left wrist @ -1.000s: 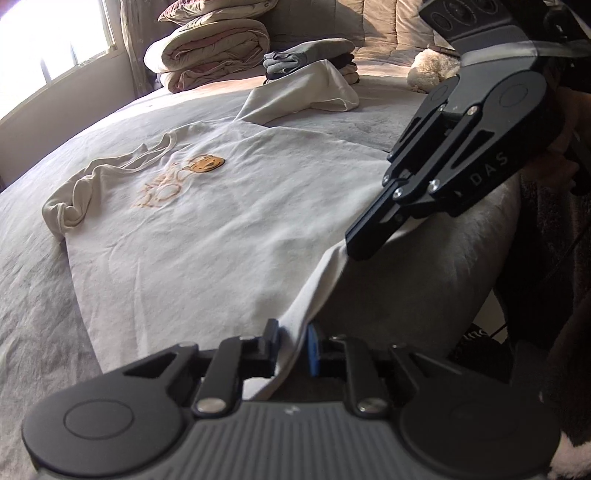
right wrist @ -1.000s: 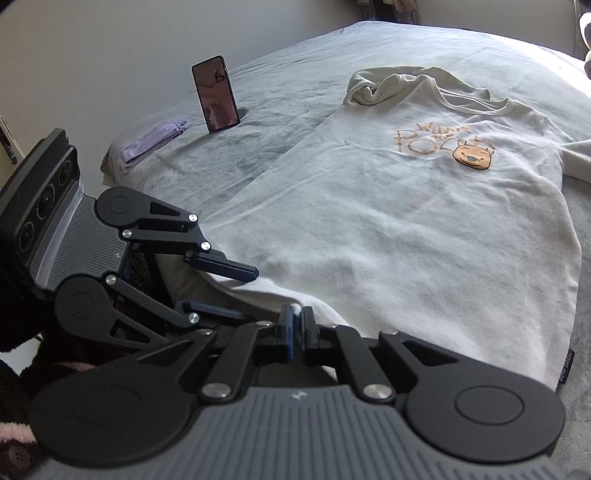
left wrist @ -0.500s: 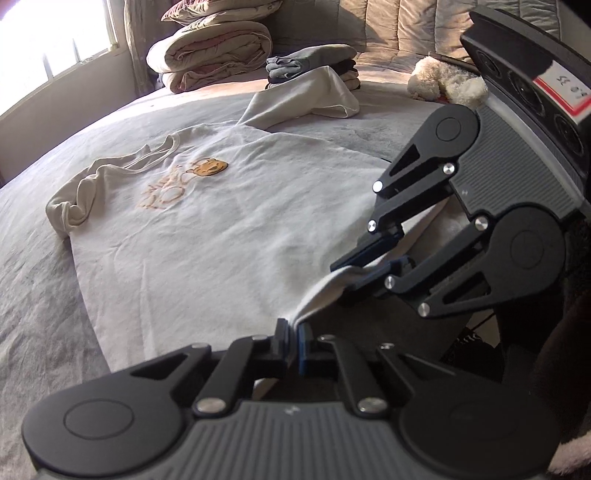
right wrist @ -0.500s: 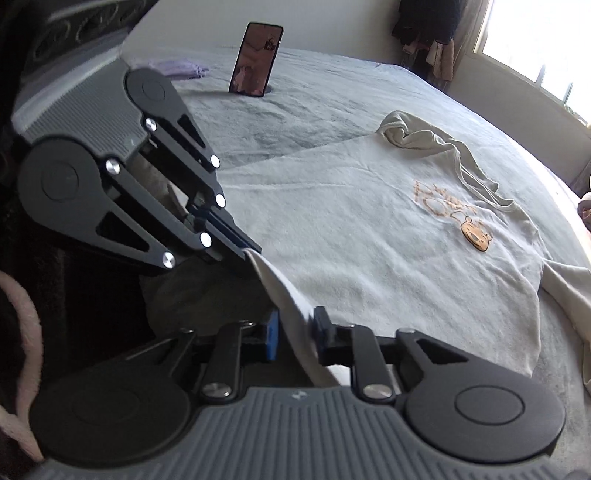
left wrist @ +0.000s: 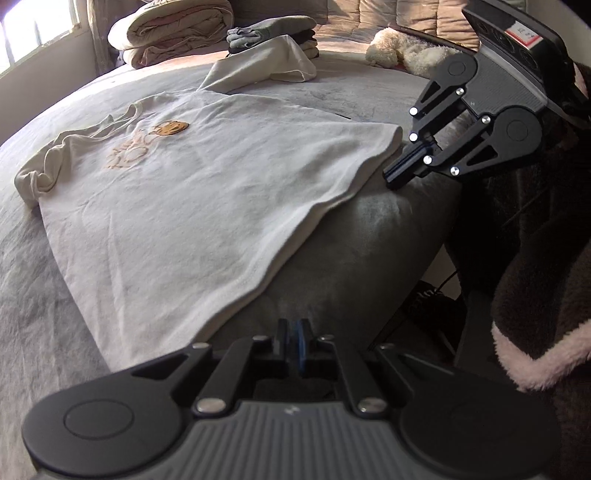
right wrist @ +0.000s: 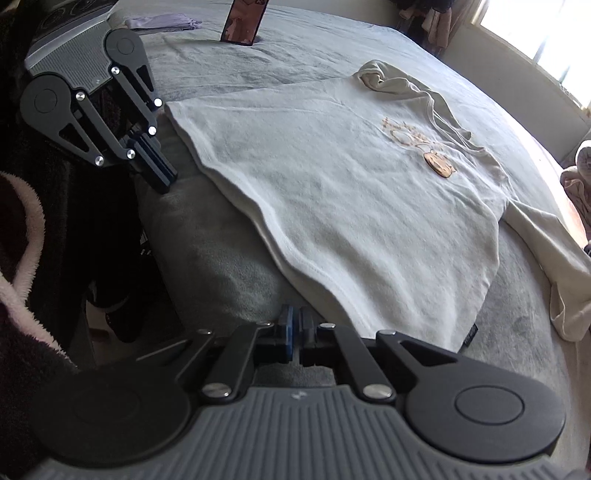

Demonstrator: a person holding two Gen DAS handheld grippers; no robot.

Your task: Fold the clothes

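Shirt (left wrist: 192, 192) flat, just beyond both claws

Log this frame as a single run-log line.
stage: shirt flat on bed, print up | left gripper: shut, empty, off hem | right gripper: shut, empty, off hem | fold: not begun

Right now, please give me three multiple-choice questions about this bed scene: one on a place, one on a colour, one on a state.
1. Where does the phone stand?
A. on the shirt
B. on the bed beyond the shirt
C. on the floor

2. What colour is the bear print on the shirt?
A. orange
B. green
C. blue

3. How is the left gripper?
A. open
B. shut on the hem
C. shut, empty

Answers: 1 B, it stands upright on grey bedding past the shirt's far edge. 2 A, the print is orange. 3 C, its jaws meet with no cloth between them, as with the right gripper.
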